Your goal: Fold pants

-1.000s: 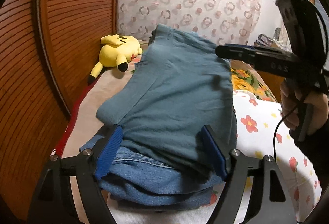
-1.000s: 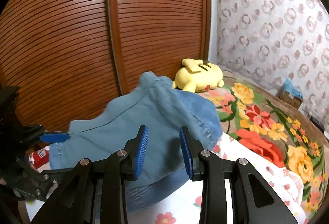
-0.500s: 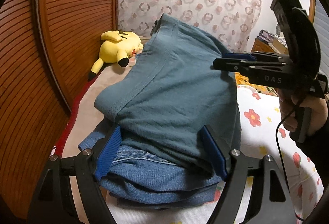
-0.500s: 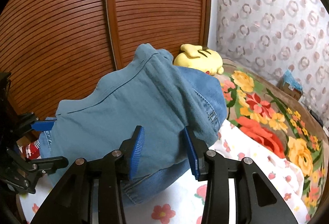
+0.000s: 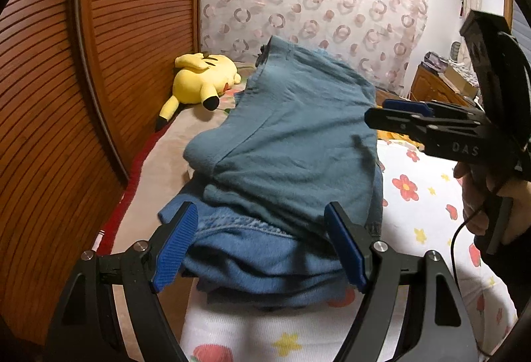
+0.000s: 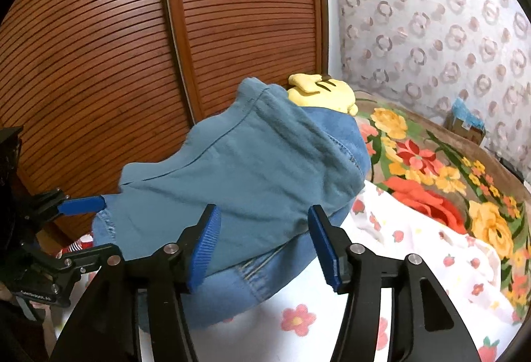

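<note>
Left wrist view: my left gripper (image 5: pixel 262 246) has its fingers spread wide on either side of the pants (image 5: pixel 288 159), gripping nothing. They lie bunched in a folded heap on the bed (image 5: pixel 428 209), toward the edge beside the slatted wooden door (image 5: pixel 86 103). My right gripper (image 6: pixel 265 249) has its fingers parted too, the denim just ahead between them. A yellow plush toy (image 5: pixel 202 80) lies beyond the heap.

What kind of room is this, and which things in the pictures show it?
Most likely a bedroom at home. The folded jeans lie on a bed with a flower-print sheet, a yellow plush toy rests beside them, and slatted wooden wardrobe doors stand alongside.
</note>
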